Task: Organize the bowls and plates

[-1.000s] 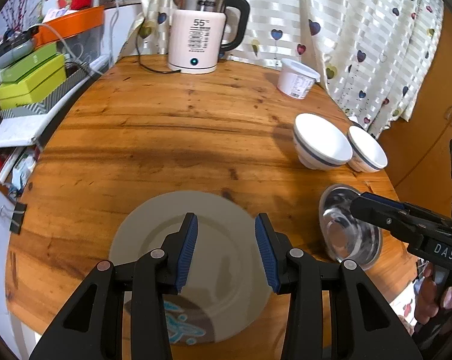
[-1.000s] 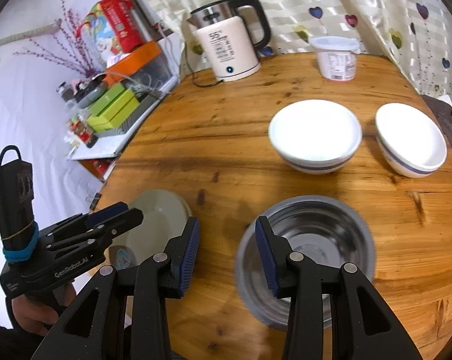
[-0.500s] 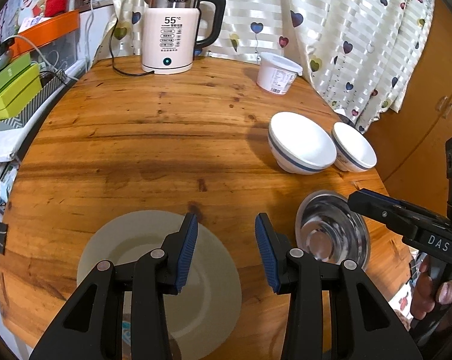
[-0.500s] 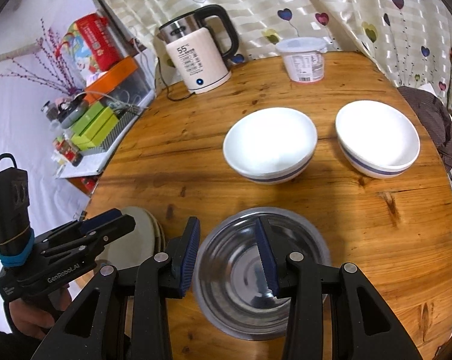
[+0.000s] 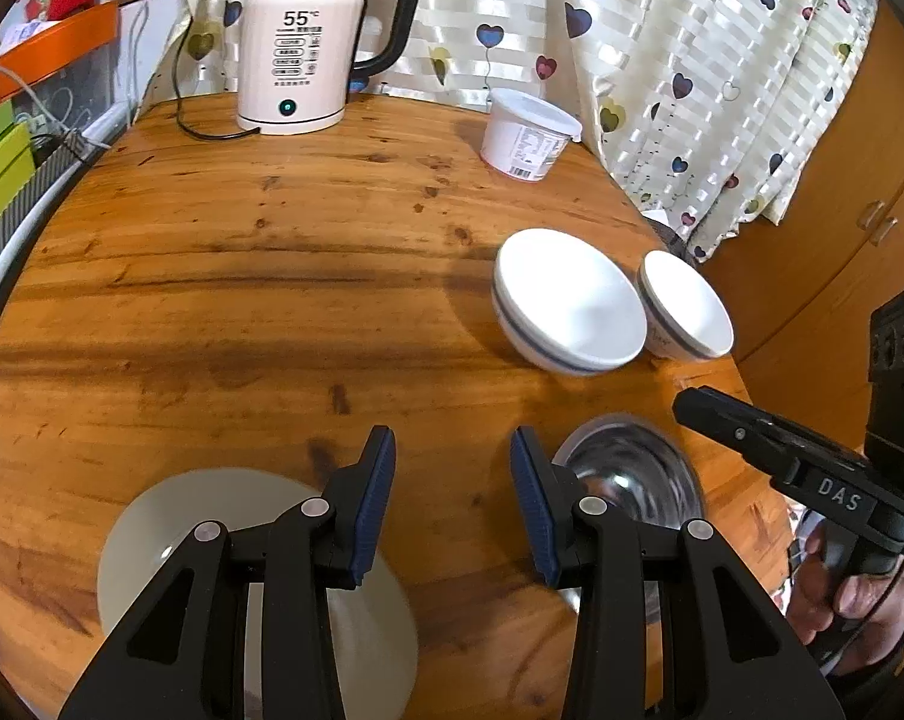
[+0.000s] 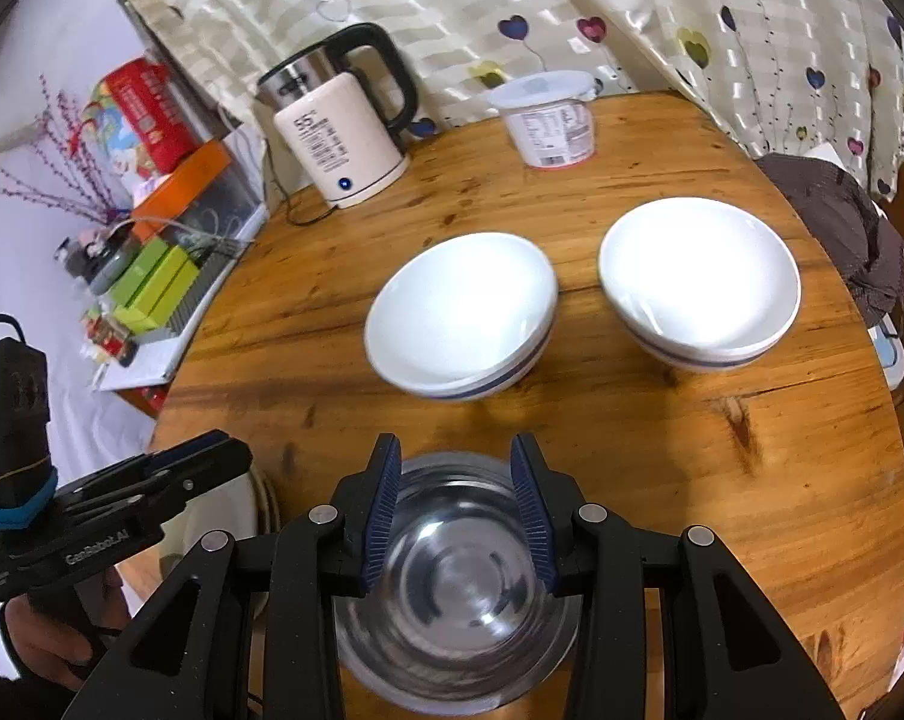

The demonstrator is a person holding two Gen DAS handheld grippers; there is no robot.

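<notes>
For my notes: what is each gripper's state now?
Left gripper: open, holding nothing.
Right gripper: open, empty, above the round steel bowl.

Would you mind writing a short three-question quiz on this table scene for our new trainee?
1. How many white bowls with a blue band stand on the wooden table?
2. True or false: the right gripper hangs above the steel bowl with nothing clamped between its pads.
3. Which item sits beside the left gripper, on its left in the left wrist view? A) the kettle B) the pale plate C) the lidded tub

Key
1. Two: the nearer white bowl and the farther white bowl.
2. True.
3. B, the pale plate; the kettle and the lidded tub stand at the far edge.
</notes>
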